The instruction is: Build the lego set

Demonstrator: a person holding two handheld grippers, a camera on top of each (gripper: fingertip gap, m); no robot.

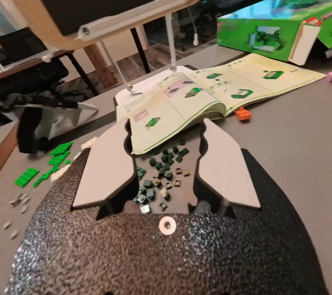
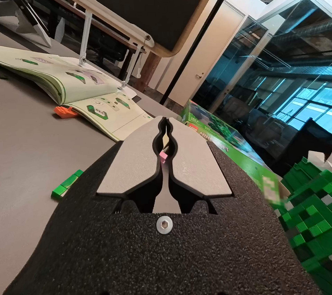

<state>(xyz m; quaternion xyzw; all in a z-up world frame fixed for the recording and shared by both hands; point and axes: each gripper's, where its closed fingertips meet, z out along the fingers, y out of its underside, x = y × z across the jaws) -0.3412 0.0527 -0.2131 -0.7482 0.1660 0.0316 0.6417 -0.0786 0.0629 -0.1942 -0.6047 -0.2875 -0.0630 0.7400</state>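
Note:
My left gripper (image 1: 165,122) is open and empty, over a loose pile of small dark green pieces (image 1: 162,162) and tan pieces (image 1: 177,178) on the grey table (image 1: 269,160). Bright green plates (image 1: 59,153) lie to its left. My right gripper (image 2: 166,121) is shut with the tips touching. A small pink brick (image 2: 163,157) shows through the gap behind its fingers; it seems to lie on the table. A bright green brick (image 2: 66,183) lies left of it. A built green blocky model (image 2: 309,214) stands at the right. The open instruction booklet (image 1: 197,92) (image 2: 71,85) lies ahead.
The green set box (image 1: 269,31) (image 2: 224,140) lies at the far right. An orange brick separator (image 1: 242,114) (image 2: 64,111) sits at the booklet's edge. A dark panel on thin white legs (image 1: 133,14) stands behind the booklet. Small grey pieces (image 1: 18,200) lie at the left. One gripper's finger ends stand about 25 cm off the other's. The bright green brick (image 2: 66,183) lies around 11 cm away from my right fingertips. From my right tips it is roughly 15 cm to the built green blocky model (image 2: 309,214); from my left, 40 cm.

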